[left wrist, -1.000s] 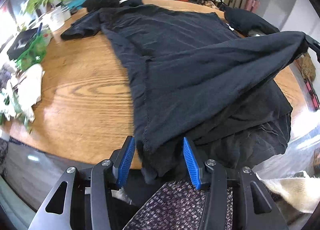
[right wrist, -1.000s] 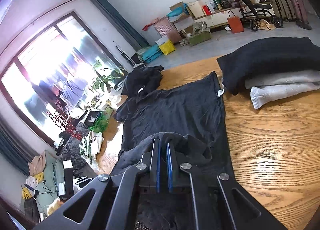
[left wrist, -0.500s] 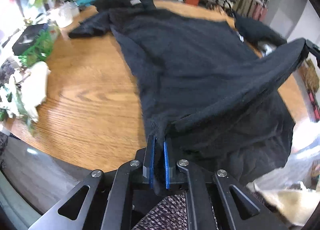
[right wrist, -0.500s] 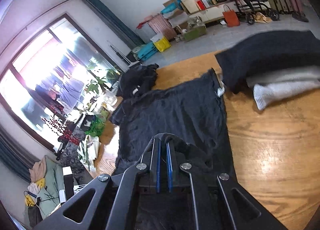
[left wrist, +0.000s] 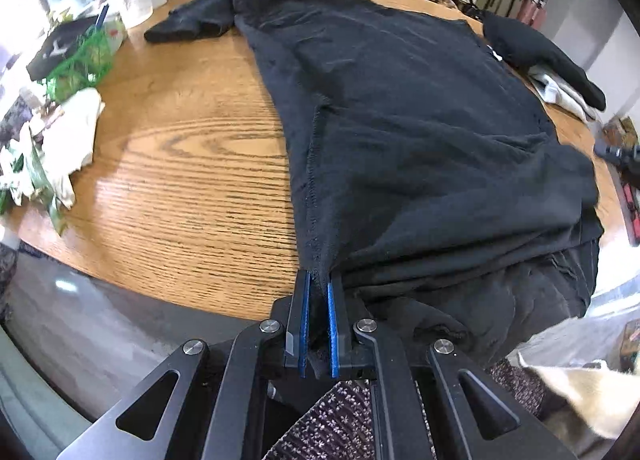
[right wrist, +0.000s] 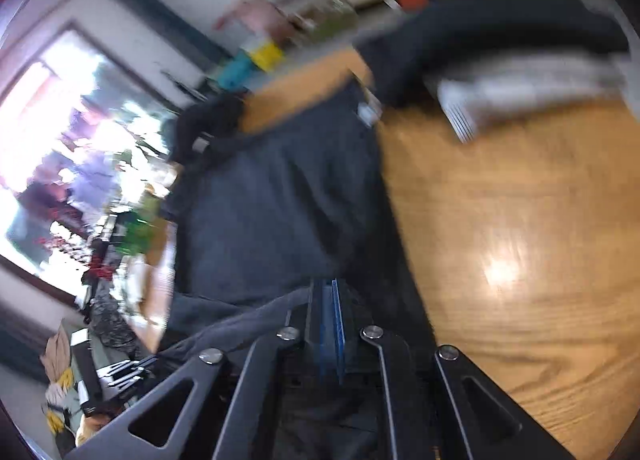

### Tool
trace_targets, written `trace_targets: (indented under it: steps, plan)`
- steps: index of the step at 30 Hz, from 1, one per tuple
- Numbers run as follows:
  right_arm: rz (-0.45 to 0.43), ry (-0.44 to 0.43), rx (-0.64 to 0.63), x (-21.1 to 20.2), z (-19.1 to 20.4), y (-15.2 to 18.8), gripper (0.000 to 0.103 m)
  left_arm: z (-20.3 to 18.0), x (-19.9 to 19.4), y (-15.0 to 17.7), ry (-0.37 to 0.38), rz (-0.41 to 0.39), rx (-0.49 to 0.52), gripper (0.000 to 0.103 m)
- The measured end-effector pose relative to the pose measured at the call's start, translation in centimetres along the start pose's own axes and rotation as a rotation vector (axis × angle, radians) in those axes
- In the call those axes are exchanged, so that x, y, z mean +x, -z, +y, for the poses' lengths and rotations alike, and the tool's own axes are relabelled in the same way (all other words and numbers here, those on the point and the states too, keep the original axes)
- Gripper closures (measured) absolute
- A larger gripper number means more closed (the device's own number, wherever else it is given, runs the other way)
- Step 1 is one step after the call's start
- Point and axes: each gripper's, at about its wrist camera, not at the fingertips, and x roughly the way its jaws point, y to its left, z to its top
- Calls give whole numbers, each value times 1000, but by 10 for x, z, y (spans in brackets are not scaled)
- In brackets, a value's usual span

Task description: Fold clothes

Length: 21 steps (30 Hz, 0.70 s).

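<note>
The black shirt (left wrist: pixel 400 108) lies spread over the round wooden bench (left wrist: pixel 180 164), its lower part folded back at the near edge. The left gripper (left wrist: pixel 316 292) has just been closing and pinches the shirt's hem there. The right gripper (right wrist: pixel 328 300) is clamped on shirt fabric too.

black garment (left wrist: pixel 420 120) | oak-grain orange-brown table (left wrist: pixel 192 164) | blue-padded black left gripper (left wrist: pixel 316 292) | white folded cloth (right wrist: pixel 520 88)
</note>
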Motion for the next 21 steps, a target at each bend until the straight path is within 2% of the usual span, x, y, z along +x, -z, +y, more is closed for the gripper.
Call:
trace_targets:
  steps: [2,3,4,7,9,12,15,17,19,21]
  plan:
    - [10,-1,8,6,-6,2,87,1,-2,-1,8,0,-7,94]
    - [4,-16,12,4,-7,2,65,1,-4,0,13,2,-4,93]
    - [-5,-32,17,0,-8,2,59,1,-7,0,25,4,-5,92]
    - [-15,-49,-32,-9,-5,10,57,5,-14,1,69,6,-16,87]
    - [11,-31,-68,-8,-5,21,55,8,-22,0,116,-1,-33,80]
    - [60,-27,-100,1,-5,36,53,16,-36,-10,206,-45,-82,52]
    - [84,-47,-102,13,-5,48,56,12,-32,-30,177,-75,-94,46]
    - [81,-39,-106,23,-1,50,64,5,-24,-48,168,-89,-106,46]
    - [86,-49,-101,31,4,50,78,-2,-14,-65,171,-95,-118,46]
    - [85,-57,-106,32,10,49,85,-14,4,-75,138,-76,-105,46]
